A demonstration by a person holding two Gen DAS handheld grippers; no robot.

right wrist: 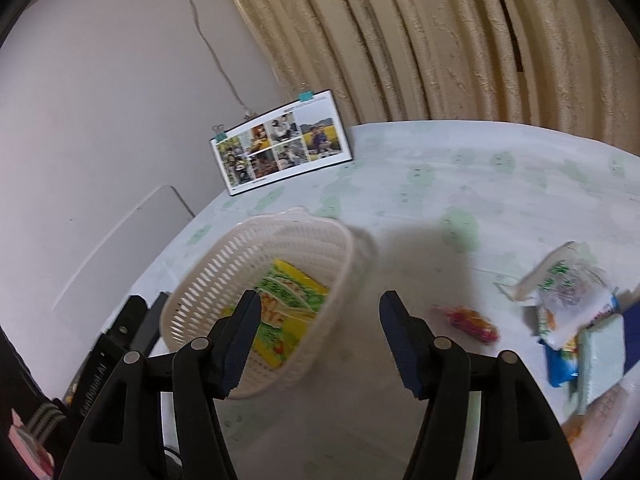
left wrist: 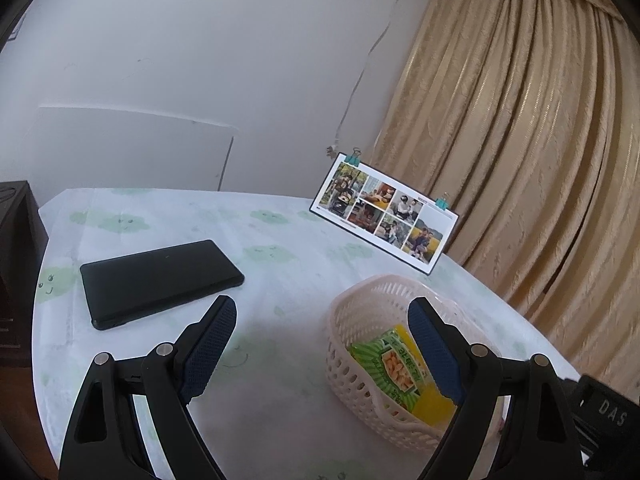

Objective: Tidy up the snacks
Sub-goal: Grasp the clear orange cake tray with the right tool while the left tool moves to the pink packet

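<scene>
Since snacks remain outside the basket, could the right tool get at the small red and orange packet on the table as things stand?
Probably yes: the right tool is open and empty, and the red and orange packet lies alone on bare cloth just right of it, apart from the snack pile.

A round table against a white wall and tan curtain

The table (left wrist: 280, 280), under a pale cloth printed with green smiling clouds, stands by a plain white wall (left wrist: 200, 60); a pleated tan curtain (left wrist: 520, 160) hangs past its far edge, and dark furniture (left wrist: 16, 240) sits off its left edge.
</scene>
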